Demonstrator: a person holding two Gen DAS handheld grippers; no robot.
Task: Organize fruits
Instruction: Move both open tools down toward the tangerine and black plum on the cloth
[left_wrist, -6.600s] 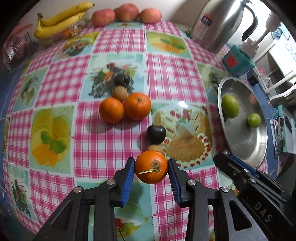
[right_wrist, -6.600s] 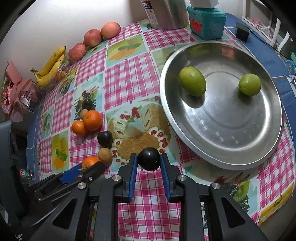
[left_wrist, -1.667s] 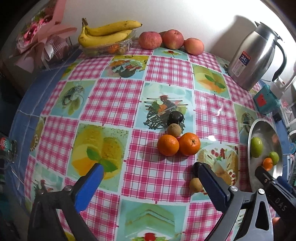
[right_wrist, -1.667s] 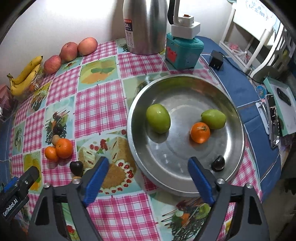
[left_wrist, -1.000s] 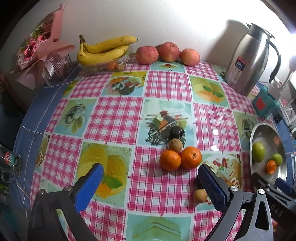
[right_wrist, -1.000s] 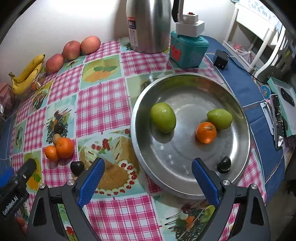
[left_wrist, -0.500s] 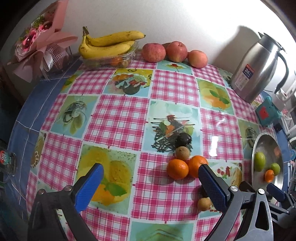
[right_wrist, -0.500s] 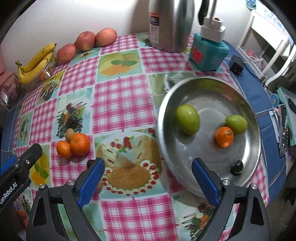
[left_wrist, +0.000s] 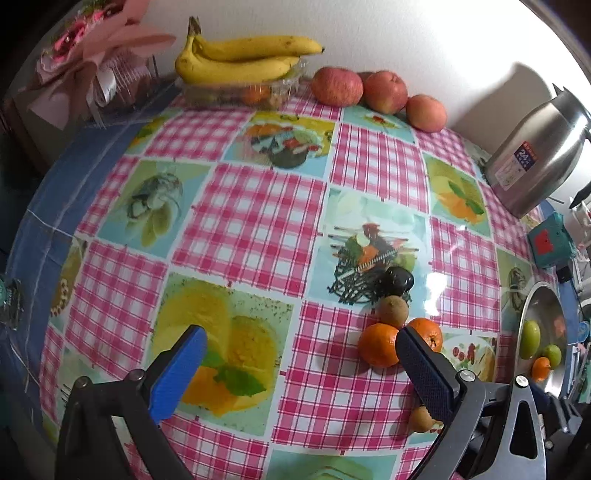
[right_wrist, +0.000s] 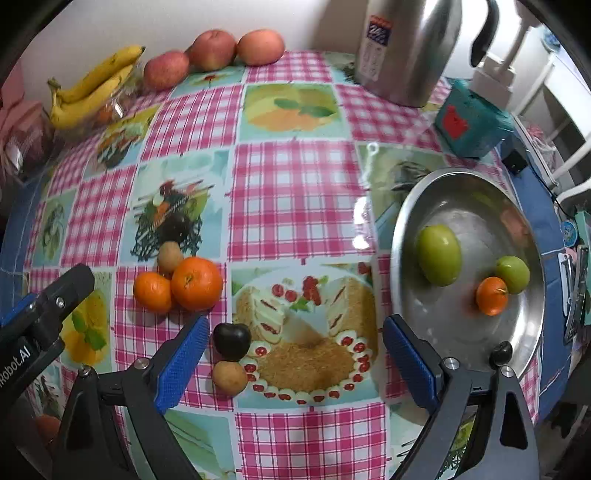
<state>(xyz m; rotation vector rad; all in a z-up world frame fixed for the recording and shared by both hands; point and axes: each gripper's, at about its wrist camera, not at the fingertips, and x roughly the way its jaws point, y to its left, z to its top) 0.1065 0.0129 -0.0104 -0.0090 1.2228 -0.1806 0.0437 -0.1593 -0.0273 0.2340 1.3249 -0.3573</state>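
Both grippers are wide open and empty above the checked tablecloth. My left gripper (left_wrist: 299, 350) hovers left of two oranges (left_wrist: 378, 349), a brown kiwi (left_wrist: 393, 311) and a dark plum (left_wrist: 398, 280). My right gripper (right_wrist: 291, 343) hovers over a printed cake picture; a dark plum (right_wrist: 232, 341) and a small brown fruit (right_wrist: 229, 377) lie by its left finger (right_wrist: 183, 363). The steel plate (right_wrist: 469, 195) at the right holds two green fruits (right_wrist: 439, 254), an orange (right_wrist: 491, 295) and a small dark plum (right_wrist: 500, 352).
Bananas (left_wrist: 243, 59) on a clear box and three apples (left_wrist: 376, 92) line the wall. A steel thermos (right_wrist: 410, 48), a teal box (right_wrist: 471, 123) and a pink bouquet (left_wrist: 92, 48) stand at the table's edges. Two oranges (right_wrist: 181, 286) lie left of the right gripper.
Earlier the left gripper held an orange and the right a dark plum; both fruits now lie in the plate. Both grippers have opened, lifted back and swung left toward the remaining fruit.
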